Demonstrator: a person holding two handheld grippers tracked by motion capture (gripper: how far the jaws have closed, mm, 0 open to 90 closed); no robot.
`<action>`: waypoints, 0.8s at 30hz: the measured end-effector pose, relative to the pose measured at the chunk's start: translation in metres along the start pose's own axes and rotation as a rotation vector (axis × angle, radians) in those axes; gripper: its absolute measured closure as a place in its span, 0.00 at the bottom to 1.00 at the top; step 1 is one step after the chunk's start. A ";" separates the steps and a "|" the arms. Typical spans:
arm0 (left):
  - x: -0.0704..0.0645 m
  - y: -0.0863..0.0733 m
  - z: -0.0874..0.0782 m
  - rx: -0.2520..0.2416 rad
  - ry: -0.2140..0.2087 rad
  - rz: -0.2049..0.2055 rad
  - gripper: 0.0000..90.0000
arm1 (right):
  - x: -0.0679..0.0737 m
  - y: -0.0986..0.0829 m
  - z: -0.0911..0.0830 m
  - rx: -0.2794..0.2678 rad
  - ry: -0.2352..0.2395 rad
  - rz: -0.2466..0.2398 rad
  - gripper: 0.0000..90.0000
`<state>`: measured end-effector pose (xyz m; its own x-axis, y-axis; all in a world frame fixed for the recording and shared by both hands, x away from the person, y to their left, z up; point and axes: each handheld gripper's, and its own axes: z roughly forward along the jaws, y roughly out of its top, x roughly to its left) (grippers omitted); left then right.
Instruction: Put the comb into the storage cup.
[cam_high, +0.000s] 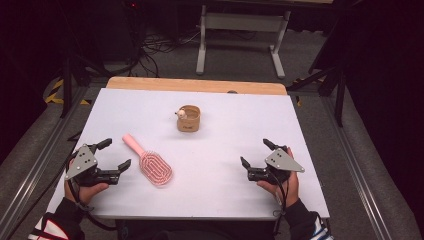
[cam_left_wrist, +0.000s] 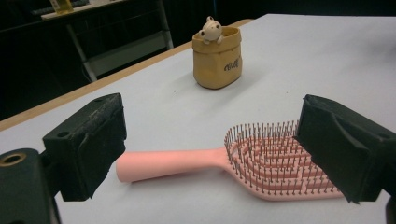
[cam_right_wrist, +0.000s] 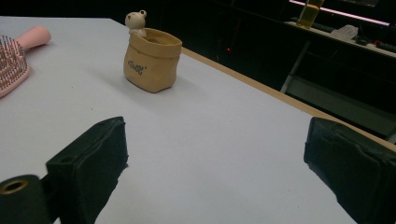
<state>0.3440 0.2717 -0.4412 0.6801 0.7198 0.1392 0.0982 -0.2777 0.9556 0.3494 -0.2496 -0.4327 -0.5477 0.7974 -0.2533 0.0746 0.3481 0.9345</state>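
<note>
Seen from the high view, a person's two hands rest at the near edge of a white table (cam_high: 310, 150), each holding a black two-jaw gripper. The left gripper (cam_high: 116, 153) sits with its jaws spread wide, just beside a pink hairbrush (cam_high: 150, 161) that lies flat, bristles up, its handle angled toward the far left and its head nearer the person. The right gripper (cam_high: 256, 152) is well apart from the brush, its jaws likewise spread and holding nothing. Farther back, near the middle of the table, stands a small tan pot (cam_high: 188, 119) with a pale bear figure (cam_high: 181, 114) perched at its rim. In the left gripper view, the open gripper (cam_left_wrist: 210, 149) frames the hairbrush (cam_left_wrist: 243, 163) between its pads; whether the right pad touches the bristled head cannot be told. The tan pot (cam_left_wrist: 217, 58) stands upright beyond. In the right gripper view, the open gripper (cam_right_wrist: 215, 158) faces bare tabletop, with the tan pot (cam_right_wrist: 152, 60) ahead to the left and the hairbrush (cam_right_wrist: 16, 56) at the left edge.
</note>
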 end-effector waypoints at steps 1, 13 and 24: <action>0.000 0.000 0.000 0.000 0.000 -0.003 0.11 | -0.002 -0.001 0.000 0.000 0.000 0.007 0.08; 0.001 -0.001 0.004 0.031 0.020 -0.010 0.14 | -0.003 0.002 -0.002 -0.022 -0.031 0.005 0.09; 0.001 -0.003 0.003 0.044 0.019 -0.002 0.15 | -0.002 0.005 -0.003 -0.050 -0.054 0.000 0.10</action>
<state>0.3465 0.2710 -0.4445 0.6661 0.7321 0.1425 0.1319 -0.3037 0.9436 0.3484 -0.2515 -0.4268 -0.5018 0.8234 -0.2651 0.0323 0.3241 0.9455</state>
